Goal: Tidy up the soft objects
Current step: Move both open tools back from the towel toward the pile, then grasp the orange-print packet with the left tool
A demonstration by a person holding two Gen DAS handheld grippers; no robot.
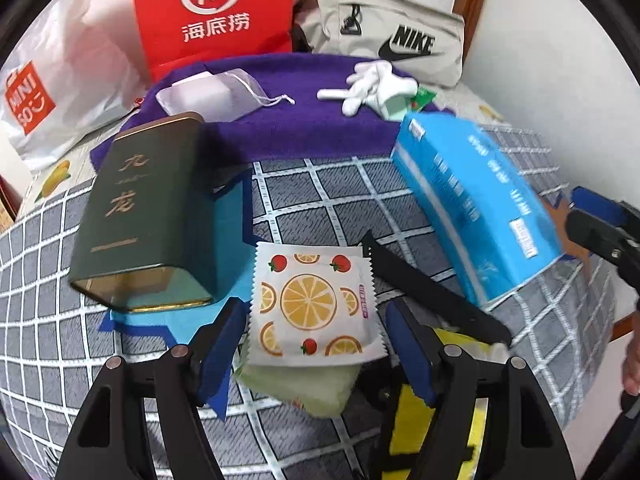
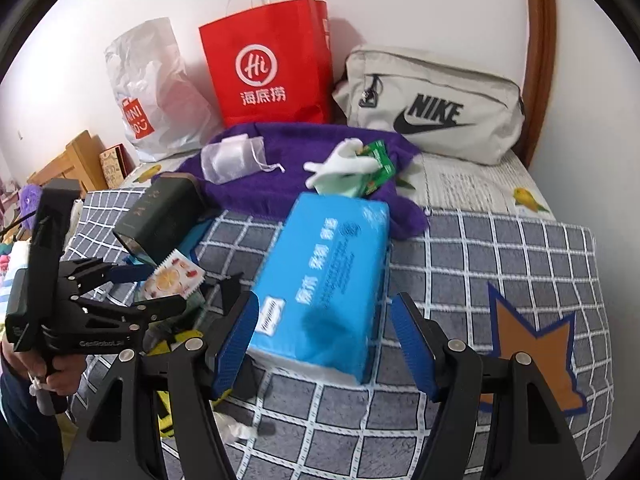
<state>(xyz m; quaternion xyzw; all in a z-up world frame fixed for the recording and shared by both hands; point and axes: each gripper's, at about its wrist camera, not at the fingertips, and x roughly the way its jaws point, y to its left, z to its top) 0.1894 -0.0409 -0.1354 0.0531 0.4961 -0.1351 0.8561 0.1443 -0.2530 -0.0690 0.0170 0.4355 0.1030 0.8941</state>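
A blue tissue pack [image 2: 320,280] lies on the grey checked blanket [image 2: 500,248], between the open fingers of my right gripper [image 2: 324,344], blurred; it also shows in the left wrist view [image 1: 476,208]. A white orange-print wipe packet [image 1: 314,306] lies between the open fingers of my left gripper [image 1: 316,348], on top of a pale green packet [image 1: 304,384]. It also shows in the right wrist view [image 2: 172,276]. A dark green tin [image 1: 148,216] lies on a blue star mat [image 1: 176,324]. A purple cloth [image 1: 288,120] holds a mesh pouch [image 1: 208,94] and a white glove [image 1: 372,86].
A red paper bag [image 1: 212,12], a white Miniso bag [image 1: 44,92] and a beige Nike bag [image 1: 392,36] stand along the back wall. A black strap [image 1: 432,292] and a yellow item [image 1: 472,420] lie near my left gripper. An orange star mat [image 2: 536,356] lies at right.
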